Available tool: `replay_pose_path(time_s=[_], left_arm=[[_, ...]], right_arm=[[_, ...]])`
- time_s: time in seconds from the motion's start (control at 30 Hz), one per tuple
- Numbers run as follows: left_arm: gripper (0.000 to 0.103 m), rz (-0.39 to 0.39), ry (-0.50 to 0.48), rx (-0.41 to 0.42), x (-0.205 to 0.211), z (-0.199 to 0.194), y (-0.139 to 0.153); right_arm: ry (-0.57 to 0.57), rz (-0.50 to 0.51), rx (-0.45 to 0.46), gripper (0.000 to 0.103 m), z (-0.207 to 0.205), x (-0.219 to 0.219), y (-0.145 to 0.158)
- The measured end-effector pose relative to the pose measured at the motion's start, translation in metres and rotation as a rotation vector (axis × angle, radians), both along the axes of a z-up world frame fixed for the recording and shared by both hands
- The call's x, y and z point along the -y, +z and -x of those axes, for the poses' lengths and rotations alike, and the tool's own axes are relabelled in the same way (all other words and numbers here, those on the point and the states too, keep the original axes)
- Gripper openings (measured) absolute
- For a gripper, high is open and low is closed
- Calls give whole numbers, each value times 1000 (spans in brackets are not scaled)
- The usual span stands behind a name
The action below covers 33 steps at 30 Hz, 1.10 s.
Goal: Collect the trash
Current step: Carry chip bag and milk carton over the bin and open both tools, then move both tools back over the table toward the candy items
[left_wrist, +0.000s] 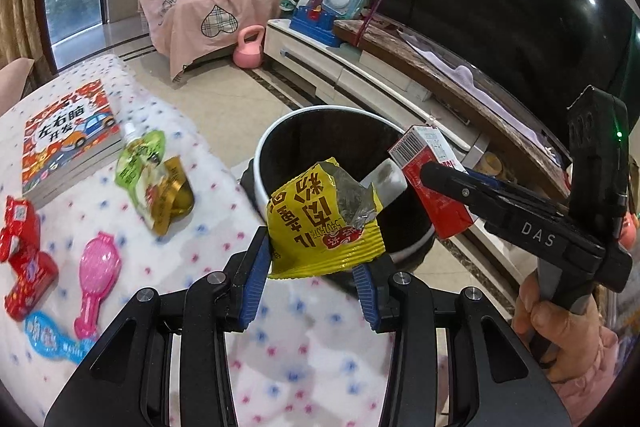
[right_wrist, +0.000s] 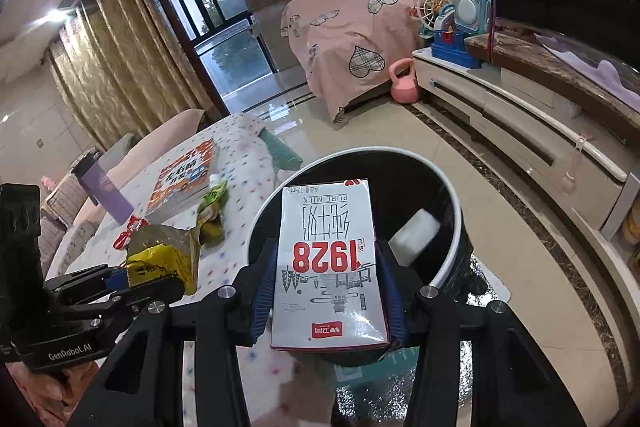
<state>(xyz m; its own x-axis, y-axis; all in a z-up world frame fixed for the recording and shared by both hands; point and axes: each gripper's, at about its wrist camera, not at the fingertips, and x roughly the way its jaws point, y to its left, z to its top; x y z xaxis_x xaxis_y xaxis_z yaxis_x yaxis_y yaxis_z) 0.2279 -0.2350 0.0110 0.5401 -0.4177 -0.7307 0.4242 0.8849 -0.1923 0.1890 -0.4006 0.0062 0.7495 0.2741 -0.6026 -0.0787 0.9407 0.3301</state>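
Note:
My left gripper point(left_wrist: 314, 269) is shut on a torn yellow snack wrapper point(left_wrist: 320, 223), held at the near rim of the black trash bin point(left_wrist: 276, 135). My right gripper point(right_wrist: 328, 291) is shut on a red and white milk carton point(right_wrist: 328, 267), held over the bin point(right_wrist: 452, 203). The carton point(left_wrist: 436, 187) and the right gripper point(left_wrist: 452, 183) also show in the left wrist view. The wrapper point(right_wrist: 164, 259) and left gripper point(right_wrist: 132, 279) show at the left of the right wrist view. A white piece of trash point(right_wrist: 414, 237) lies inside the bin. A green and gold drink pouch point(left_wrist: 154, 179) lies on the table.
The dotted tablecloth point(left_wrist: 208, 259) also carries a children's book point(left_wrist: 70, 139), a red packet point(left_wrist: 24, 259), a pink toy mirror point(left_wrist: 98, 273) and a blue item point(left_wrist: 52, 339). A white TV cabinet point(right_wrist: 532, 143) and television point(left_wrist: 520, 7) stand to the right. A pink kettlebell point(left_wrist: 249, 47) sits on the floor.

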Motion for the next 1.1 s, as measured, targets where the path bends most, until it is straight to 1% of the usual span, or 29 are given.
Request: replay_pose_path(time_s=[0.27,0.57,0.63,0.67,0.7,0.77,0.8,0.83,0.87,0.93,1.0,1.07,1.1], left_arm=[[39,-12,-2,-2,14,-19,-4],[40,-21,4,-25,26,-35,-13],[45,-19,2,-33,29,-37,-15],[48,-19,1,-36,30,-37,-16],[54,-22,1,-35,31,-37,-16],[61,-25,0,-24,31,-34,-16],[62,-24,1,-19,29,-31,-15],[62,-20,3,-19,27,-30,-14],[63,-14,3,-20,25,-29,-13],[65,1,9,-17,18,-22,-11],[67,9,20,-14,10,-17,-10],[67,27,29,-16,0,-9,-9],[67,32,39,-15,-7,-3,-10]], right_arm=[[-15,0,-10,48,-13,10,-4],[-16,2,-36,48,-29,16,-11],[-21,-6,-48,49,-33,18,-14],[-19,-9,-53,50,-35,20,-15],[-20,-13,-55,50,-36,21,-15],[-25,-14,-54,50,-38,24,-15],[-26,-18,-54,51,-37,25,-15],[-25,-24,-53,55,-37,26,-15],[-27,-30,-48,61,-36,27,-14],[-31,-31,-38,67,-32,26,-12],[-29,-37,-27,68,-26,24,-9],[-23,-43,-13,79,-20,18,-6],[-18,-46,-8,81,-19,16,-5]])
